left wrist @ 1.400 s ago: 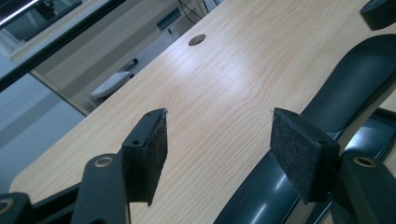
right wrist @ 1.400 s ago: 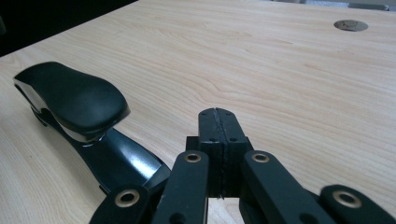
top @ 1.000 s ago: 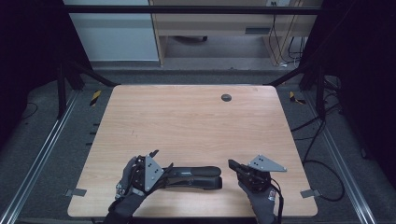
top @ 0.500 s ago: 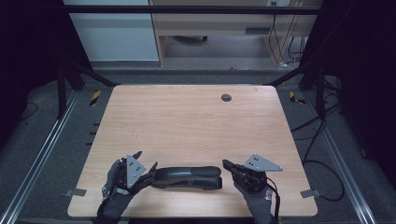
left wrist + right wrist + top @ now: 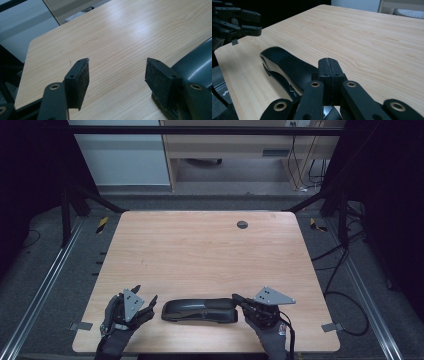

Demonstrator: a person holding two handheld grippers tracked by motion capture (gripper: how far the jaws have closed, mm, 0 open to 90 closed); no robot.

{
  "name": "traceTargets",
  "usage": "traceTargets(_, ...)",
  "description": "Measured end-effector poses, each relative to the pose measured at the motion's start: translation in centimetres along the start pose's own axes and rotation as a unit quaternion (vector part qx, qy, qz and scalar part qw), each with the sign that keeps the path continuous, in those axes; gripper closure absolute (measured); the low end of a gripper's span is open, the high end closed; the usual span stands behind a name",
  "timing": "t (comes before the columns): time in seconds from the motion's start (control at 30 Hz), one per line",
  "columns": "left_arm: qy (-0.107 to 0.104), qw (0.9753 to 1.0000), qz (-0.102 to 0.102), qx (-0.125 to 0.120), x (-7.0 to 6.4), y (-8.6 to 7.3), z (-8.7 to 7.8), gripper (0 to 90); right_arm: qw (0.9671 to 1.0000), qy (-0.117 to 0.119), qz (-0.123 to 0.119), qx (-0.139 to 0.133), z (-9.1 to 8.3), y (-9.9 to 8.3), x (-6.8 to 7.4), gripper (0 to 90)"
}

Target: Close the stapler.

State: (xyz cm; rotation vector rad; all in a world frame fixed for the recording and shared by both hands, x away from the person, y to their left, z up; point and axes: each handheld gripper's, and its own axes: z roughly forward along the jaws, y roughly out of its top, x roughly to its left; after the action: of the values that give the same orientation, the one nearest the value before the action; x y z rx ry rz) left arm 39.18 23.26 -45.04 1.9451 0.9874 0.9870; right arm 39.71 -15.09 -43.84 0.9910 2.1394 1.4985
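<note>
A black stapler [image 5: 200,310] lies flat near the table's front edge, lengthwise left to right. My left gripper [image 5: 145,295] stands open just left of it, with only bare wood between its pads [image 5: 79,80]. The stapler's dark body [image 5: 197,67] sits just beyond the right-hand pad. My right gripper [image 5: 236,297] is at the stapler's right end. Its jaws [image 5: 329,62] are pressed together with nothing visible between them, above the stapler's top arm [image 5: 287,67]. The left gripper [image 5: 237,20] shows far off beyond the stapler.
The light wooden table [image 5: 200,250] has a small dark round grommet [image 5: 242,224] near its far edge. Metal rails and cables run along the floor on both sides. A cabinet and a shelf stand behind the table.
My left gripper has drawn back to the left, away from the stapler's left end. The stapler and my right gripper have barely moved.
</note>
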Motion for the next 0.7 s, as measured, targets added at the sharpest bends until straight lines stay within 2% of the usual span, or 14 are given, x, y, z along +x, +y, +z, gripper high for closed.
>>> traceTargets(0.27,0.012,0.9996,-0.024,-0.001,0.9,-1.1,0.0,35.9,1.0000,0.005,-0.002,-0.001,0.1,-0.3,0.1,90.0)
traceTargets(0.7,0.016,0.9988,-0.045,0.011,1.2,-2.2,0.4,36.7,0.9999,-0.004,-0.005,0.009,0.3,-1.0,0.1,90.0)
